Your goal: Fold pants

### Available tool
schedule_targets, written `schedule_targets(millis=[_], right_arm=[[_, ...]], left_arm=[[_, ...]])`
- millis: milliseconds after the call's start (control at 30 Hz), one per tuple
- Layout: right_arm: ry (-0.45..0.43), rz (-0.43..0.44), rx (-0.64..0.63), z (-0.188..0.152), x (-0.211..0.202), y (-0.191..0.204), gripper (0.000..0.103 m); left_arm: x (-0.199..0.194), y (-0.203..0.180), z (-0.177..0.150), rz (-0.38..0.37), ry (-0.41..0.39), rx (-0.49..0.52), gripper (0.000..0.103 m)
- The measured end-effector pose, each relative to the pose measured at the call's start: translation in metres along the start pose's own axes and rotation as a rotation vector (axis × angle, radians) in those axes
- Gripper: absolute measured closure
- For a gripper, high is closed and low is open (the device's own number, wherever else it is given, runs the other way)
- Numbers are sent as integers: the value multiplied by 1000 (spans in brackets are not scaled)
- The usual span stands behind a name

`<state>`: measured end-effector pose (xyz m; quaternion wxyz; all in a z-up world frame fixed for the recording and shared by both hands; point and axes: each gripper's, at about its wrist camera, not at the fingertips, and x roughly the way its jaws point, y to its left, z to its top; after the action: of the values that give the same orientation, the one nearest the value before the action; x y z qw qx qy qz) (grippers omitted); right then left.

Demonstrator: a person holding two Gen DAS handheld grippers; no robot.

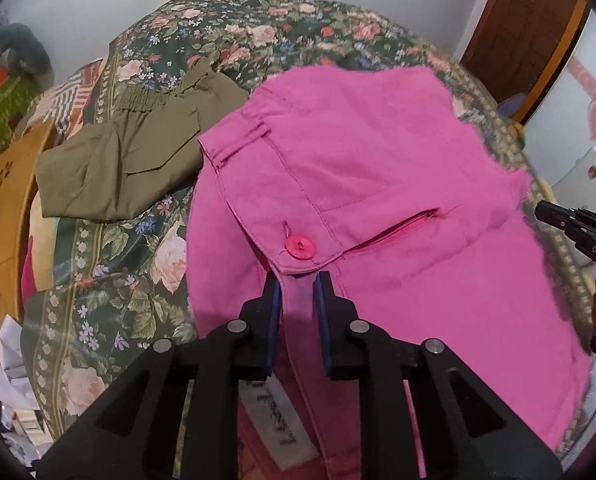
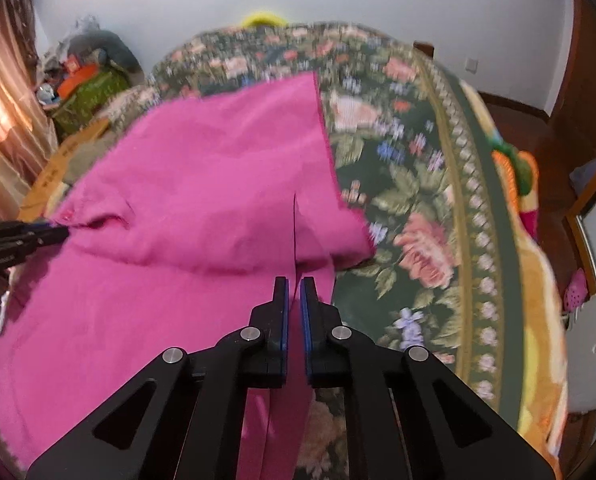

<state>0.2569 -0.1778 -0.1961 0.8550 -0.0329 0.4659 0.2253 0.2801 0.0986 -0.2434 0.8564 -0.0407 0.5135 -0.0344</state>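
Pink pants (image 1: 378, 168) lie on a floral bedspread (image 1: 137, 280), waistband and a pink button (image 1: 300, 246) toward me. My left gripper (image 1: 296, 288) is shut on the pants' waistband just below the button. In the right wrist view the pants (image 2: 177, 200) spread to the left, and my right gripper (image 2: 294, 292) is shut on a folded edge of them. The left gripper (image 2: 37, 236) shows at that view's left edge, pinching the waistband. The right gripper (image 1: 570, 228) shows at the left wrist view's right edge.
Folded olive-green pants (image 1: 129, 152) lie on the bedspread left of the pink ones. A wooden piece (image 1: 1, 216) and clutter stand at the bed's left side. An orange blanket (image 2: 538, 280) hangs off the bed's right edge. A wooden door (image 1: 530, 24) is at back right.
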Motion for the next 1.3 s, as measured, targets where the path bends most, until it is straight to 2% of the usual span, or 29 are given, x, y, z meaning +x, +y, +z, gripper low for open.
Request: schedule_targets(millis=[33,67,133,200,300,333,400,467,533,667,733,800,933,1033,1100,1167,1200,1300], right_arm=[[-20,7,0,4,-7,-1,87],[-33,12,0,7,-11,-2,73],[-58,17,-15,18,-14,-3,60],[-65,4,-49,26,-8,2,60],[-28,9,-74,35,13,8,60],[-13,26,-78,36,20,10,60],[12,55,-85,38,33,12,72],[41,52,-81,36,44,13,97],[33,61,-65,33,44,10,97],[-18,49,-20,29,35,0,98],[47,56,4,24,52,-8,98],[46,70,9,21,54,-11,98],[37,124,70,32,32,-18,94],[6,51,98,41,23,-25,94],[37,23,112,43,32,-34,94],[111,8,104,36,50,-36,94],[143,-8,80,30,57,-34,94],[123,-63,-23,17,58,-26,97]], left_arm=[[-4,1,1,0,-10,-5,86],[-10,4,3,5,-28,-14,86],[-14,6,10,13,-39,-21,86],[-13,8,20,32,-39,-20,86],[-2,6,29,28,-18,-11,86],[2,5,30,21,-7,-9,86],[17,1,31,39,20,7,86],[25,-2,30,71,29,19,86],[31,-2,28,94,20,21,85],[36,0,25,90,6,7,84],[41,-1,23,98,8,16,83],[39,-4,22,111,15,42,83],[39,-2,22,109,20,54,78],[40,-2,23,117,24,37,77],[39,-1,22,120,18,29,76],[40,-1,20,132,11,30,72],[40,-1,20,137,8,30,68],[39,6,19,144,0,40,54]])
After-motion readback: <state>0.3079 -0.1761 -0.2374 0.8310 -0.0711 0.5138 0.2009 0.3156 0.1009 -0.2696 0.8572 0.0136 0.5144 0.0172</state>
